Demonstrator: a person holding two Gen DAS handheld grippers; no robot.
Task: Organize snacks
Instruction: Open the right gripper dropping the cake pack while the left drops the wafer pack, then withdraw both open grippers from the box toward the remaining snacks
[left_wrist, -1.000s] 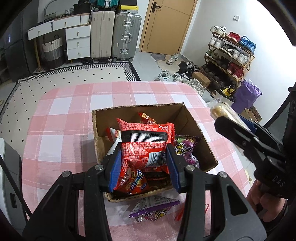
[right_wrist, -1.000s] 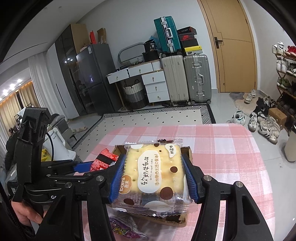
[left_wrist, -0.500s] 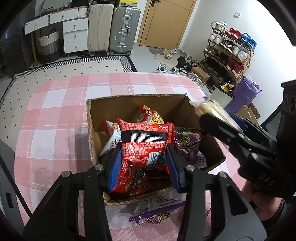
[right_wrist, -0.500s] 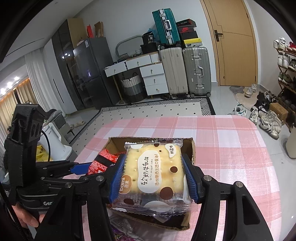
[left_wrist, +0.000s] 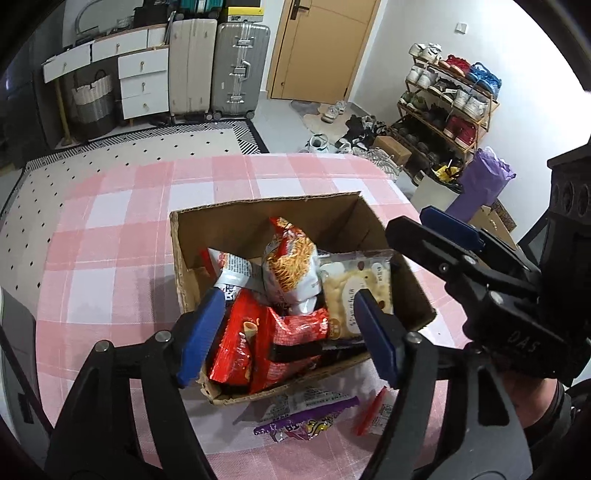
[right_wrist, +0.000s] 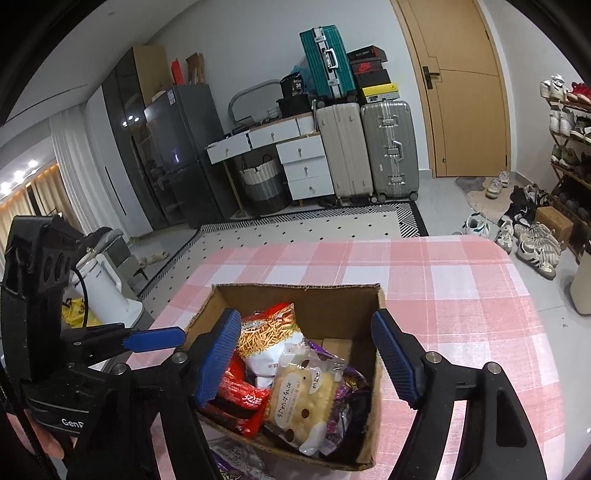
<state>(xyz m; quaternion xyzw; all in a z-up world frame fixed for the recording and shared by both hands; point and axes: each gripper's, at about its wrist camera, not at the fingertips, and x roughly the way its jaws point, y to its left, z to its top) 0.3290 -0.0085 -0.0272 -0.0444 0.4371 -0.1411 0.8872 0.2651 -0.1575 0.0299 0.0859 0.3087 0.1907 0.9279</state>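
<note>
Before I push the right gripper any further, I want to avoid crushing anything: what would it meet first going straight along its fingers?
Most likely the cracker pack lying in the cardboard box, below the right gripper, whose jaws are opening with nothing between them. Depth is hard to judge.

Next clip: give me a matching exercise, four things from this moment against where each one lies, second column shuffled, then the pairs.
Things:
1. cracker pack
2. purple packet
3. box
4. suitcases

Places:
A. on the pink checked cloth, outside the box's near wall
B. standing on the floor by the door
C. inside the box
D. on the table, holding snacks

Pairs: 1-C, 2-A, 3-D, 4-B
</note>
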